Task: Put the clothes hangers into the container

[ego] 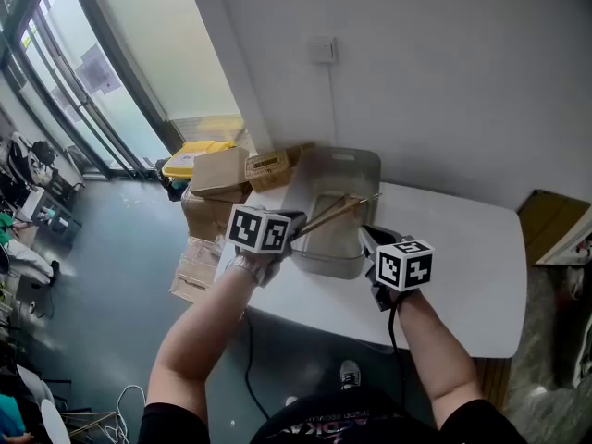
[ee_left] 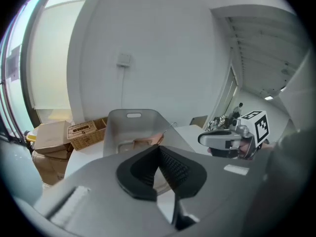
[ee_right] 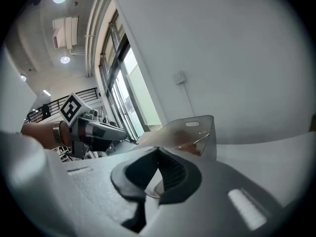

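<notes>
A translucent grey container (ego: 351,169) stands on the white table (ego: 462,276), against the wall. Wooden clothes hangers (ego: 335,213) lie slanted inside it, one metal hook poking over the right rim. My left gripper (ego: 296,224) hovers at the container's front left corner, jaws shut with nothing between them. My right gripper (ego: 370,240) is just off the front right corner, also shut and empty. In the left gripper view the container (ee_left: 132,125) lies ahead past the closed left gripper (ee_left: 159,152). The right gripper view shows the hangers (ee_right: 195,146) inside the container (ee_right: 197,127), beyond the right gripper (ee_right: 158,154).
Cardboard boxes (ego: 215,176) and a wicker basket (ego: 268,165) are stacked off the table's left end, with a yellow bin (ego: 190,155) behind them. A wall with a switch plate (ego: 322,50) backs the table. A brown box (ego: 546,215) sits at the right.
</notes>
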`<state>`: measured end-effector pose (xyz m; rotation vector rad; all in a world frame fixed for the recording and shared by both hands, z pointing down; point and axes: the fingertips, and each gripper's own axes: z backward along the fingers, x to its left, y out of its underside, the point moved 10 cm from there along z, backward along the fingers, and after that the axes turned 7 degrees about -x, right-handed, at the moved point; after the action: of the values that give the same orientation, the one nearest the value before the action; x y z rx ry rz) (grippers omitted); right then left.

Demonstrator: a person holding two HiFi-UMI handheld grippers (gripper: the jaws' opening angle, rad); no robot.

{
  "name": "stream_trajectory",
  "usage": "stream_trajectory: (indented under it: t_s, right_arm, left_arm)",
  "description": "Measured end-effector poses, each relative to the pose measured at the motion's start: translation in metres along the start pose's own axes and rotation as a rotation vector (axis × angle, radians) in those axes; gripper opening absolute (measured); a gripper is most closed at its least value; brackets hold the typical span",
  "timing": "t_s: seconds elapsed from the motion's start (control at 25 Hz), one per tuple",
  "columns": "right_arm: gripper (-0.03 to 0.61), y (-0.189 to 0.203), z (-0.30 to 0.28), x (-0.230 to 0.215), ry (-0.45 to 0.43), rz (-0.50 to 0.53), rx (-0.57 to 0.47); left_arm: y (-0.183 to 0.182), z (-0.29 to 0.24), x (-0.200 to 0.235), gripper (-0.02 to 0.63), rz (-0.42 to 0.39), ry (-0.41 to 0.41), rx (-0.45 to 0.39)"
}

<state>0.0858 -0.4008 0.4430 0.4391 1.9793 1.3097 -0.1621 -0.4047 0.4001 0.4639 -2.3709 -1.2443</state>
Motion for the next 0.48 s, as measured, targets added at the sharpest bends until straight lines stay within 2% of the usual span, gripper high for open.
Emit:
stream_trajectory:
  t_s: [0.16,0.48]
  right_arm:
    - [0.000,0.006,0.010,0.036,0.020,0.000,-0.024]
    - [0.000,0.033,0.039,0.118,0.057,0.024,-0.042]
  left_arm:
    - [0.014,0.058,0.002,0.006,0.005,-0.001,-0.099]
    - [0.065,0.157,-0.002,0.006,0.031,0.042,-0.238]
